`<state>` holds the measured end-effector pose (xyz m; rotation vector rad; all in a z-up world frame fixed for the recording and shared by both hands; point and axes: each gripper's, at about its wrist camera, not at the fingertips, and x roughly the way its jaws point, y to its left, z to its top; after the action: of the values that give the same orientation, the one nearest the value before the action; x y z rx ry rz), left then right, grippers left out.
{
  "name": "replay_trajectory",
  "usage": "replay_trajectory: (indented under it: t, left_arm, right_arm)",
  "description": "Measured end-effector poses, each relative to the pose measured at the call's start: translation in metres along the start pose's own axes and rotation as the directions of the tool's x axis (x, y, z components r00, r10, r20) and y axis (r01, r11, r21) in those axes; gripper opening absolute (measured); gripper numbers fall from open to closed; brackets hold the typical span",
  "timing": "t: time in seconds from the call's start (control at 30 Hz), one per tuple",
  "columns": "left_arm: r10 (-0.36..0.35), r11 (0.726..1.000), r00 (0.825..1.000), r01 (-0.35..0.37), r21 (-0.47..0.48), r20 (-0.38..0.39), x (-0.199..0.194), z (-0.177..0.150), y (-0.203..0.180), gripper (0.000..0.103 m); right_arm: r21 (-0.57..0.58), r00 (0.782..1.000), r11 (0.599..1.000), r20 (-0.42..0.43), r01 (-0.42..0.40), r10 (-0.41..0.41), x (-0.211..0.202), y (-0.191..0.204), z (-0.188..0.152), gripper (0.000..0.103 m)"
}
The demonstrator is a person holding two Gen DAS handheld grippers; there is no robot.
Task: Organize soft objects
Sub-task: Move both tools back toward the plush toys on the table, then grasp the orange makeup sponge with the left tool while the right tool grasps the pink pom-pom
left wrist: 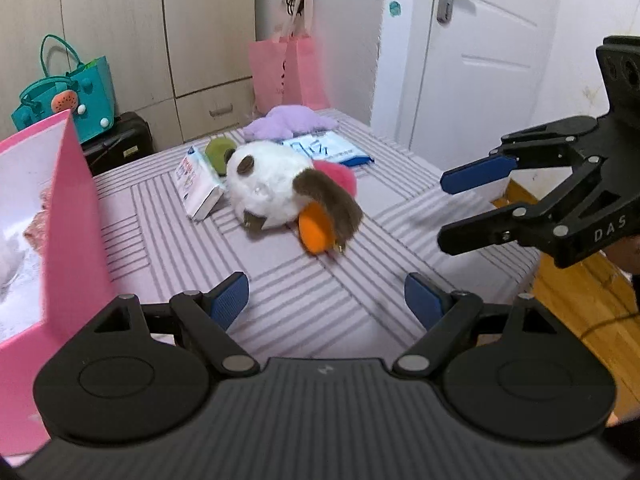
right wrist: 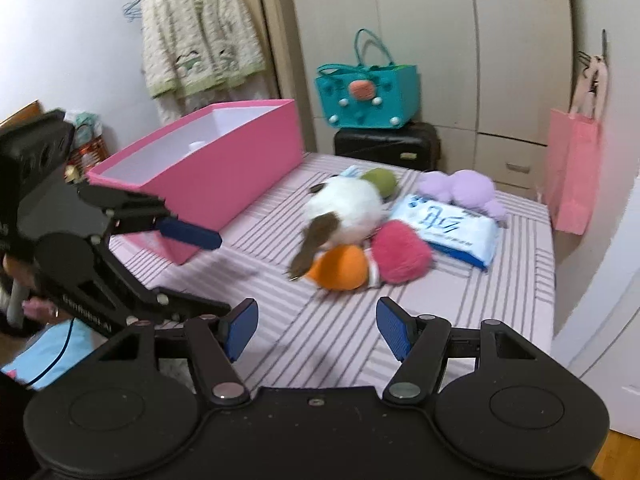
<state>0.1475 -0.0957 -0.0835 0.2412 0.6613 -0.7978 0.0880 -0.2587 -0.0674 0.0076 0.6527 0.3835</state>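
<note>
- Nearest my lens, left gripper point(left wrist: 326, 300): jaws spread, nothing between the blue pads; it hangs over bare striped bedding point(left wrist: 280, 304).
- Right gripper point(right wrist: 316, 326): also spread and empty, so I judge both are readied for a first pick.
- White plush point(left wrist: 266, 188): lies mid-bed on its side; long axis runs from the round head at the far left toward the brown ear point(left wrist: 334, 204), which points at me.
- Orange plush point(left wrist: 316, 230), pink plush point(left wrist: 340, 176): touching the white one.
- Pink box point(right wrist: 224, 160): open-topped at the left, probably the destination.
- Tissue packs point(right wrist: 452, 228): not soft toys.
</note>
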Motion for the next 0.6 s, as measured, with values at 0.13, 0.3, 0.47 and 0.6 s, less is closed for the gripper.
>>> replay_trajectory:
  t: [0.13,0.3,0.47,0.6]
  left_arm:
    - [0.049,0.999,0.996,-0.051,0.017,0.077,0.016,0.004,-0.004,0.084]
    - [0.054,0.998,0.995,-0.055,0.01,0.08,0.036,0.007,-0.007,0.083]
    - [0.056,0.996,0.996,-0.052,-0.066,0.072,0.05,0.006,-0.006,0.081]
    - [0.067,0.991,0.995,-0.058,-0.122,0.071,0.059,0.008,-0.003,0.074]
  right_arm:
    - [0.015,0.999,1.0,0.031,0.012,-0.012,0.014,-0.013,0.002,0.07]
    - [0.043,0.996,0.998,0.075,0.05,-0.053,0.03,-0.029,0.002,0.07]
    - [0.109,0.991,0.99,0.094,0.085,-0.096,0.043,-0.051,0.004,0.07]
    - [0.112,0.987,0.988,0.11,0.107,-0.119,0.052,-0.058,0.008,0.07]
